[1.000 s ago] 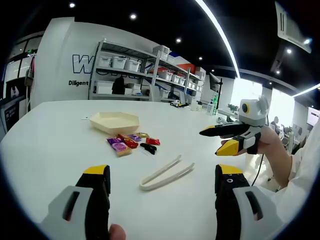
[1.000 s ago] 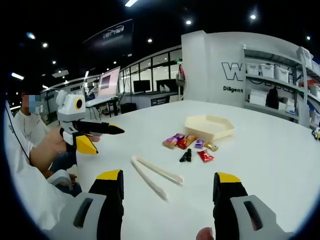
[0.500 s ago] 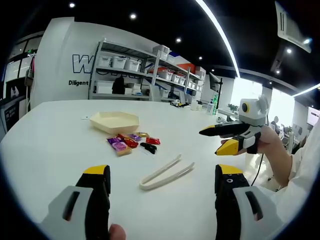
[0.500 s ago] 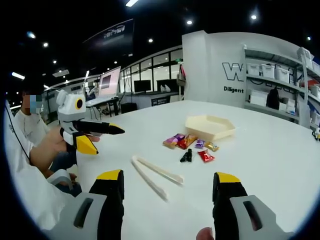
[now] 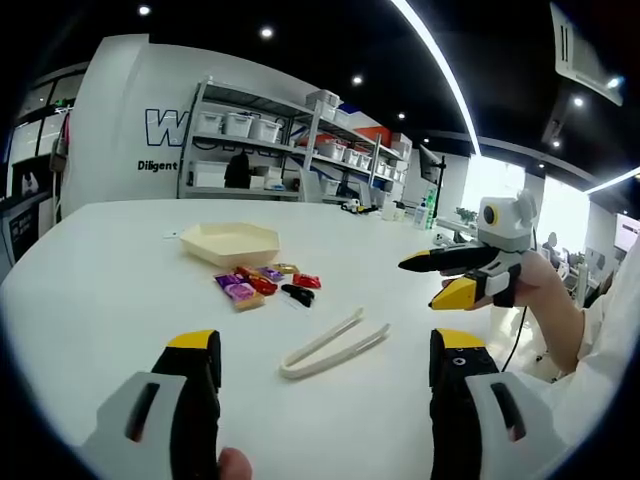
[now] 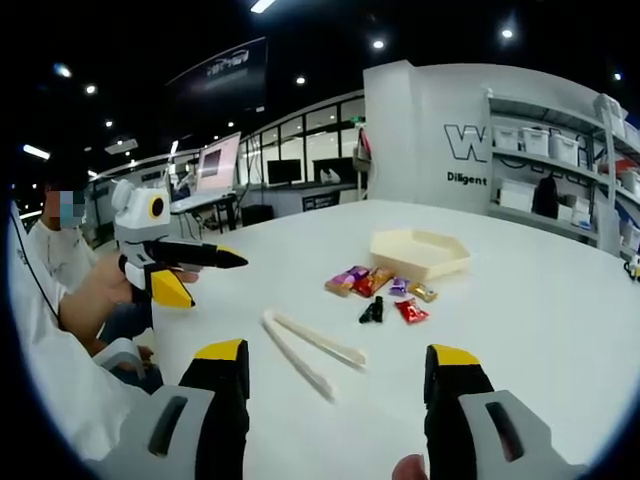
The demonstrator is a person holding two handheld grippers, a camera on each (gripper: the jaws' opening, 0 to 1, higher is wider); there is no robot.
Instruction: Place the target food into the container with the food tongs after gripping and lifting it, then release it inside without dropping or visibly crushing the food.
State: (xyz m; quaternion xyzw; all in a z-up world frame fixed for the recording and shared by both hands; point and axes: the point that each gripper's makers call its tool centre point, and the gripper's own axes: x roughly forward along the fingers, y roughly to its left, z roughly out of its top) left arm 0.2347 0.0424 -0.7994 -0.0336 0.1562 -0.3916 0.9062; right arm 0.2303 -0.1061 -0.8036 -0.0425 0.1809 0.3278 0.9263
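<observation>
**Both jaws apart, tongs lying on the table**

Your jaws stood apart on both grippers, with nothing between them. In the left gripper view the left gripper (image 5: 325, 385) hung low over the white table (image 5: 100, 290), its yellow-tipped jaws wide. The right gripper (image 5: 455, 278) came in from the right of that view, held in your hand (image 5: 535, 290), its black and yellow jaws parted and pointing left above the table. In the right gripper view the right gripper (image 6: 335, 385) was spread the same way, and the left gripper (image 6: 185, 272) showed at the left, also parted.

The cream hexagonal container (image 5: 230, 242) sat farther back on the table, and its inside looked bare in the right gripper view (image 6: 420, 252). Just in front of it lay a small cluster of wrapped candies (image 5: 262, 285), in purple, red, gold and black wrappers, close to its near wall; whether any touched it you could not tell. The same cluster showed in the right gripper view (image 6: 383, 290).

The food tongs (image 5: 333, 346) lay flat on the table between the candies and your left jaws, arms slightly spread, touched by neither gripper. In the right gripper view the tongs (image 6: 310, 352) lay just ahead of the jaws, toward the left one.

Bare table surrounded the things on all sides. Shelving with bins (image 5: 290, 145) stood well behind.
</observation>
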